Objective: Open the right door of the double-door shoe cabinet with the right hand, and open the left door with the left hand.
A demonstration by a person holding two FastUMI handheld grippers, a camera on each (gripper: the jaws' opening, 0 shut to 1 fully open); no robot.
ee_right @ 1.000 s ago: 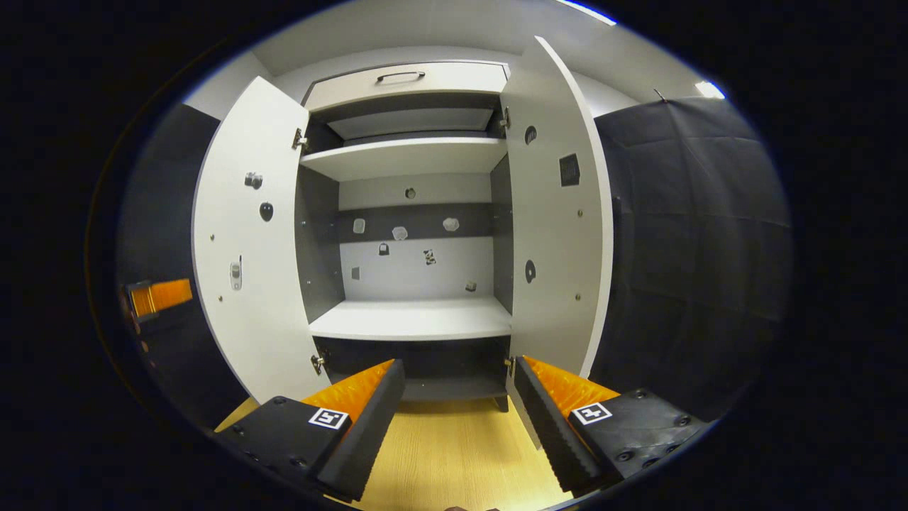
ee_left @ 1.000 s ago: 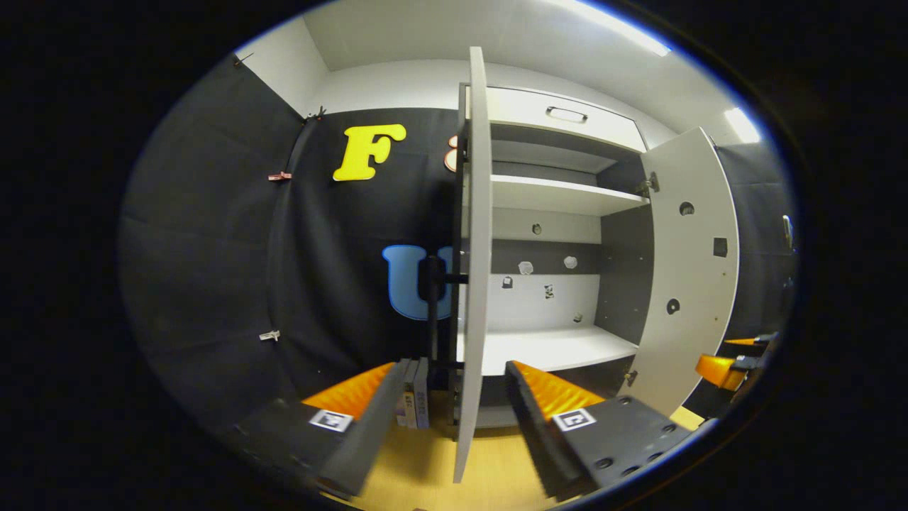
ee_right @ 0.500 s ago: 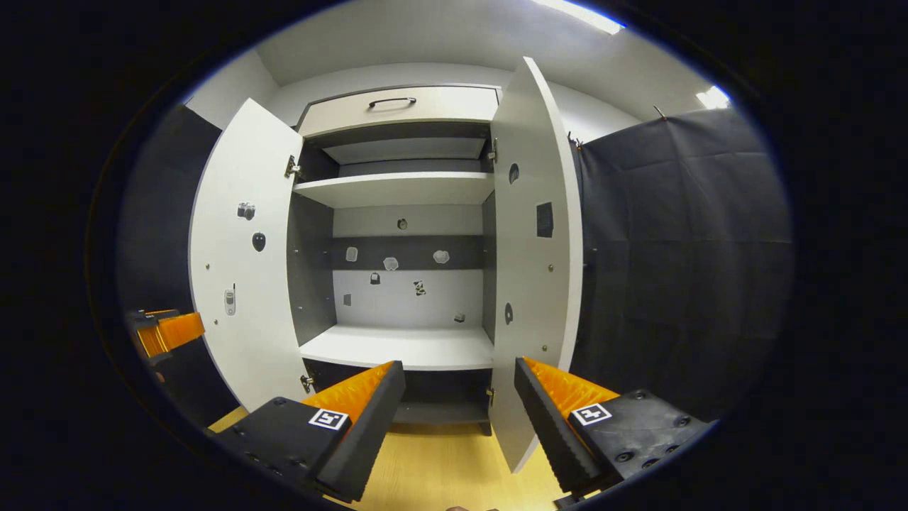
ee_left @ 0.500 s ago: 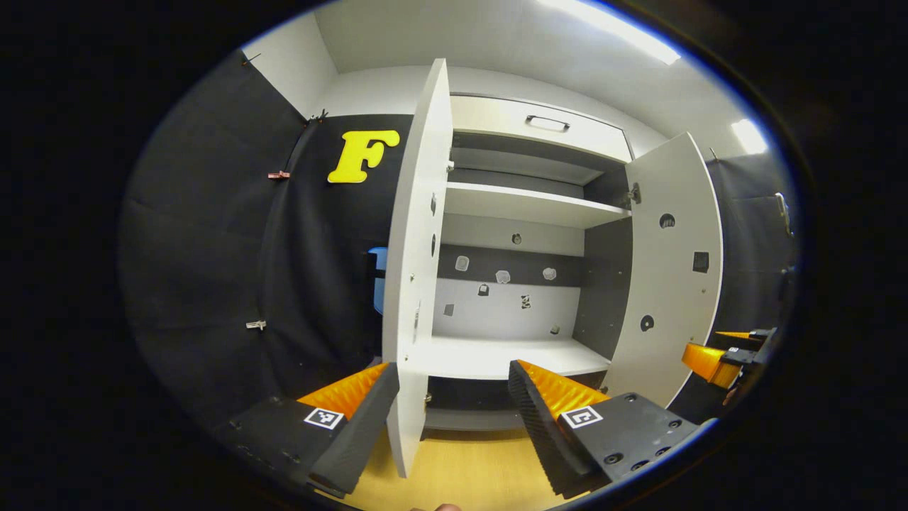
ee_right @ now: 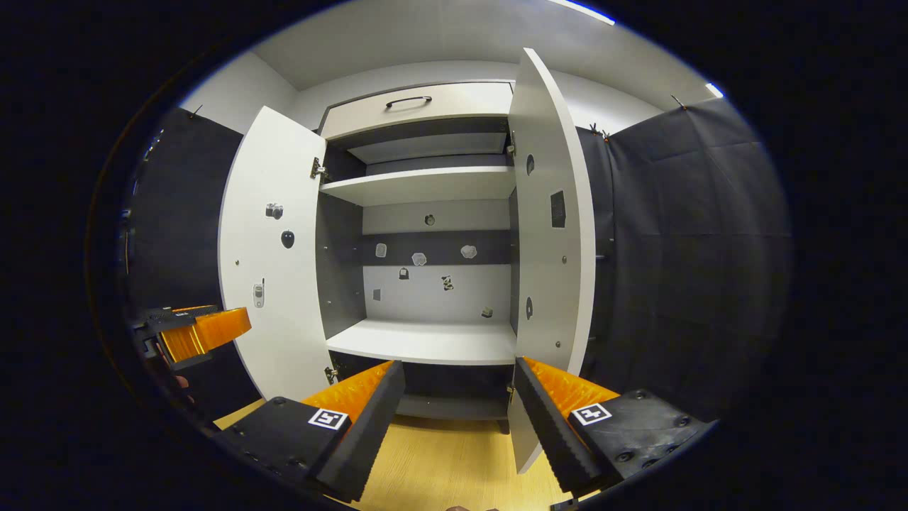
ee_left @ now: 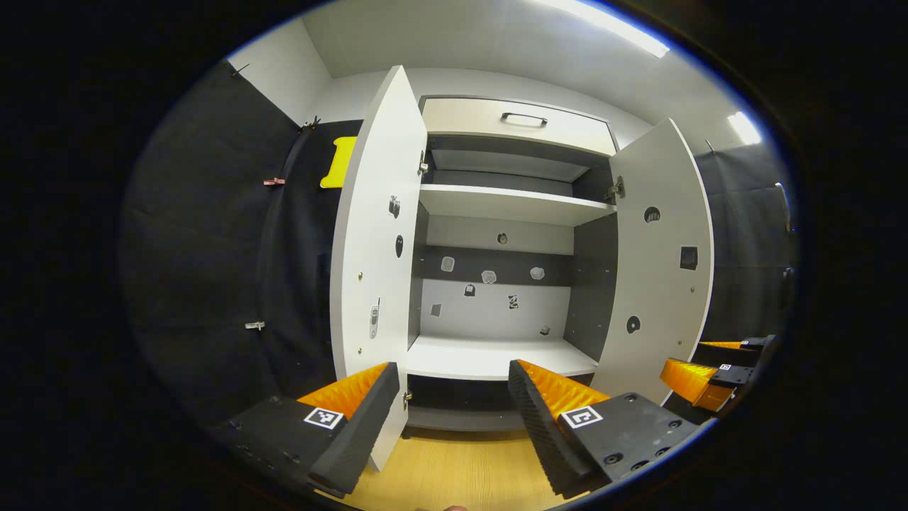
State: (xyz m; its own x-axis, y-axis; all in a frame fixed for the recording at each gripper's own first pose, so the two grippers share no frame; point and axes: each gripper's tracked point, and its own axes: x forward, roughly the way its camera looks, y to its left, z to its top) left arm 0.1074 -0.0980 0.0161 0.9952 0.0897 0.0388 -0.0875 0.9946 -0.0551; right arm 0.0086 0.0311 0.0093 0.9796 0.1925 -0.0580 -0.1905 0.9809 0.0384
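The white shoe cabinet (ee_left: pixel 496 213) stands with both doors swung out. Its left door (ee_left: pixel 372 270) and right door (ee_left: pixel 660 262) show their inner faces. My left gripper (ee_left: pixel 450 419) is open and holds nothing, a little back from the cabinet and just right of the left door's lower edge. My right gripper (ee_left: pixel 699 380) shows beyond the right door. In the right gripper view the left door (ee_right: pixel 273 262) and right door (ee_right: pixel 550 248) frame the shelves. My right gripper (ee_right: pixel 454 419) is open and holds nothing, near the right door's bottom corner. My left gripper (ee_right: pixel 198 333) is at the left.
Inside are a lower shelf (ee_left: pixel 496 358) and an upper shelf (ee_left: pixel 511 204), both bare. A shut drawer with a dark handle (ee_left: pixel 523 119) tops the cabinet. Light wooden floor (ee_left: pixel 461 468) lies below. Black cloth walls flank both sides.
In the left gripper view the left door went from edge-on between the fingers to standing off to the left with its inner face showing. The right gripper view shifted only slightly.
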